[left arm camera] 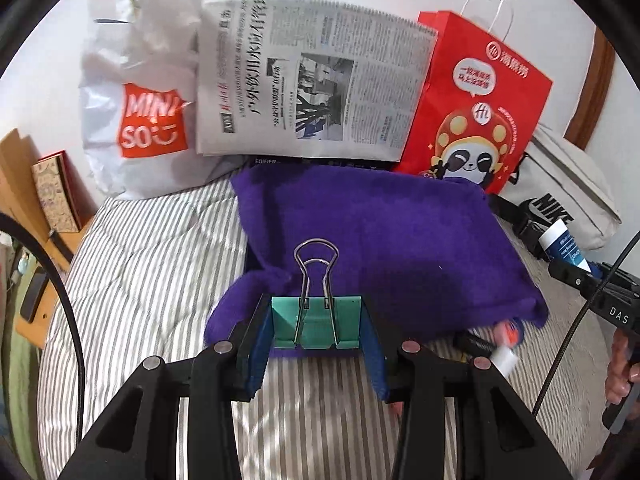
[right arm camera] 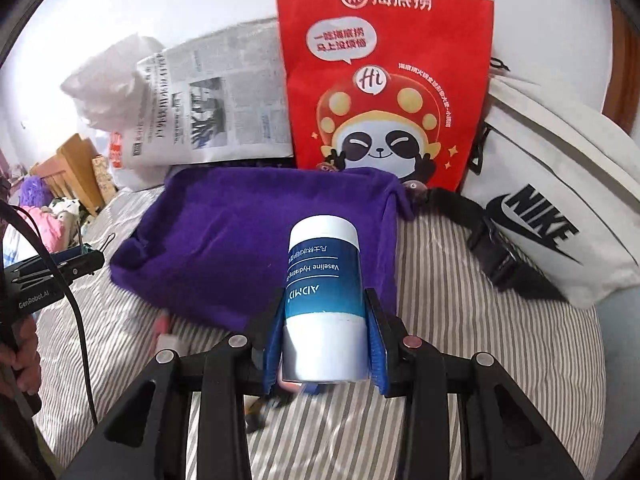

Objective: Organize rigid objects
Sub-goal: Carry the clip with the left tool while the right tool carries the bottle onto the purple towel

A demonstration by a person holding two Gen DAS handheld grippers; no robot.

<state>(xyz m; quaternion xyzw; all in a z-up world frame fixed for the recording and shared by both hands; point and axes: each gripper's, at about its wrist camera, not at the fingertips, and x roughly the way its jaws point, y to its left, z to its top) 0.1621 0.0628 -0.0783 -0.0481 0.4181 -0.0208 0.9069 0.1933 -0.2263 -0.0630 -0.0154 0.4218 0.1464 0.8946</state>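
The left gripper (left arm camera: 316, 328) pinches a green metal binder clip (left arm camera: 316, 326) between its fingers. The right gripper (right arm camera: 324, 340) squeezes a blue-and-white plastic cream tube (right arm camera: 324, 300), with a purple soft cloth (right arm camera: 248, 232) beyond its fingertips.

Two tongs up: left tongs (left arm camera: 318, 326), right tongs (right arm camera: 324, 344). One green binder clip (left arm camera: 316, 326). One blue-and-white tube (right arm camera: 325, 300). One purple cloth (right arm camera: 256, 240) at centre. Three bags along twelve o'clock: one red paper bag (right arm camera: 384, 80), one white plastic bag (left arm camera: 136, 112), one white Nike bag (right arm camera: 560, 220). One newspaper (left arm camera: 312, 80). One striped bed (left arm camera: 152, 280).
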